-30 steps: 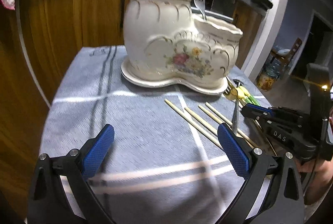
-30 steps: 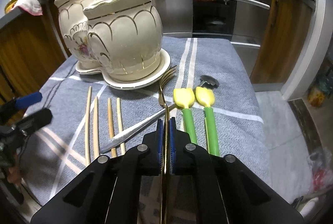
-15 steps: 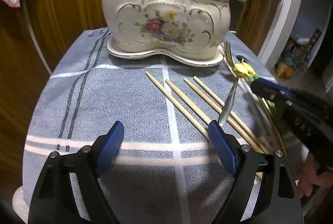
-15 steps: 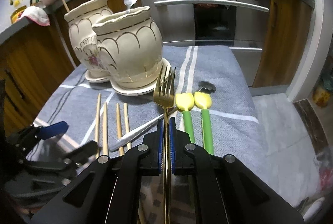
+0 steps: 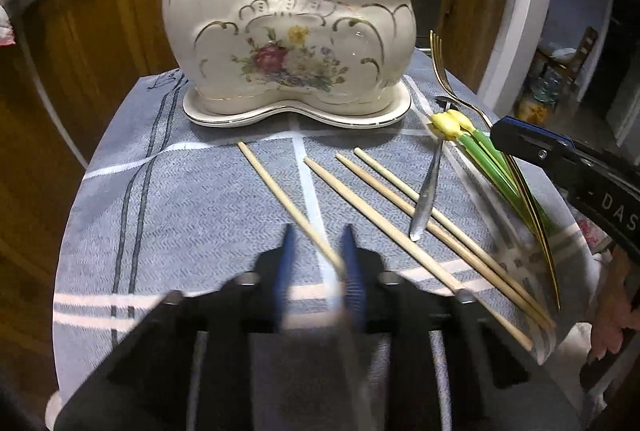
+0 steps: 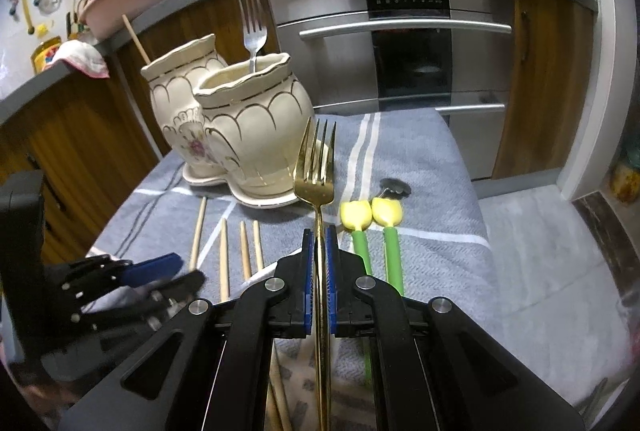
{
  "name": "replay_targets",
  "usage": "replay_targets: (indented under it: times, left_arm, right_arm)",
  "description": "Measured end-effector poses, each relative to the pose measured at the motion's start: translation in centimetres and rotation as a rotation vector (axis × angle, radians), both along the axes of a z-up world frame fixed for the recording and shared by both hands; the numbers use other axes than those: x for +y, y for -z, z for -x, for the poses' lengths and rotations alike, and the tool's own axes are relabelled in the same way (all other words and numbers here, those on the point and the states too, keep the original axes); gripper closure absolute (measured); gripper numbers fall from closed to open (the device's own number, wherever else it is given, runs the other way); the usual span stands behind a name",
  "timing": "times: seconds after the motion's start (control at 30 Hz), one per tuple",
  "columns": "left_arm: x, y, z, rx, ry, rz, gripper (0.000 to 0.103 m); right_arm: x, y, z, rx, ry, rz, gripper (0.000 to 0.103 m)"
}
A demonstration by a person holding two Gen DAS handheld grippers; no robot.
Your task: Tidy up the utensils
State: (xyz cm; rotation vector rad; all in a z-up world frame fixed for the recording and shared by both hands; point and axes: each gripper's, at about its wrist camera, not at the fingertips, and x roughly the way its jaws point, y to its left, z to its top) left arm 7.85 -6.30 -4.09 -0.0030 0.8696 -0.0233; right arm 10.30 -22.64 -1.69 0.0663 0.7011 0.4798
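1. Four wooden chopsticks (image 5: 404, 215) lie on the grey striped cloth (image 5: 168, 191) in front of the ceramic two-pot utensil holder (image 5: 288, 31); the leftmost chopstick (image 5: 288, 201) runs between the left gripper (image 5: 318, 255) fingers.
2. Left gripper blurred, jaws nearly closed around that chopstick; firm contact unclear.
3. Right gripper (image 6: 319, 263) clamped on the gold fork (image 6: 316, 175), tines up, lifted off the cloth just beside the holder.
4. Silver fork (image 6: 252, 31) stands in the near pot, one chopstick (image 6: 136, 39) in the far pot.
5. Two yellow-green utensils (image 6: 376, 227) and a silver-handled utensil (image 5: 426, 191) lie on the cloth.
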Motion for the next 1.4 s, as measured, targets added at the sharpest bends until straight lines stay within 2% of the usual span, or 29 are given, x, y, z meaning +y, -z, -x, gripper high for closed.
replay_targets:
  times: [0.13, 0.27, 0.4, 0.53, 0.63, 0.7, 0.77, 0.87, 0.97, 1.17, 1.37, 1.4]
  left_arm:
    - [1.6, -0.2, -0.2, 0.035, 0.024, 0.039, 0.094]
    - [2.7, -0.4, 0.2, 0.061, 0.040, 0.033, 0.096]
    - [3.2, -0.4, 0.8, 0.060, 0.053, -0.006, 0.096]
    - [3.4, -0.4, 0.8, 0.064, 0.055, -0.032, 0.096]
    - [3.6, -0.4, 0.8, 0.066, 0.057, -0.024, 0.093]
    - [3.7, -0.4, 0.7, 0.059, 0.062, -0.022, 0.085]
    - [3.7, -0.3, 0.8, 0.052, 0.073, -0.026, 0.071]
    - [3.4, -0.1, 0.7, 0.041, 0.085, -0.045, 0.071]
    - [3.4, -0.1, 0.7, 0.030, 0.096, -0.046, 0.071]
    - [3.5, 0.1, 0.9, 0.016, 0.114, -0.049, 0.071]
    - [3.7, 0.2, 0.3, 0.007, 0.132, -0.052, 0.071]
    - [3.9, 0.2, 0.0, 0.006, 0.131, -0.048, 0.071]
  right_arm:
    - [-0.2, -0.4, 0.3, -0.015, -0.002, -0.016, 0.102]
    - [-0.4, 0.1, 0.1, 0.015, -0.005, -0.013, 0.102]
    - [-0.4, 0.8, -0.3, 0.046, 0.010, 0.030, 0.102]
    - [-0.1, 1.7, -0.4, 0.072, 0.007, 0.078, 0.095]
    - [0.4, 2.2, -0.3, 0.084, -0.007, 0.102, 0.088]
    - [0.6, 2.3, -0.3, 0.087, -0.011, 0.114, 0.088]
    - [0.8, 2.5, -0.2, 0.087, -0.010, 0.127, 0.088]
    - [0.8, 2.4, 0.0, 0.082, 0.001, 0.137, 0.088]
    - [0.2, 1.3, 0.7, 0.036, 0.013, 0.120, 0.088]
    - [0.1, 2.8, -0.4, 0.097, 0.035, 0.162, 0.088]
    - [0.8, 3.1, -1.1, 0.099, 0.042, 0.181, 0.088]
    - [0.9, 3.1, -1.2, 0.096, 0.045, 0.184, 0.091]
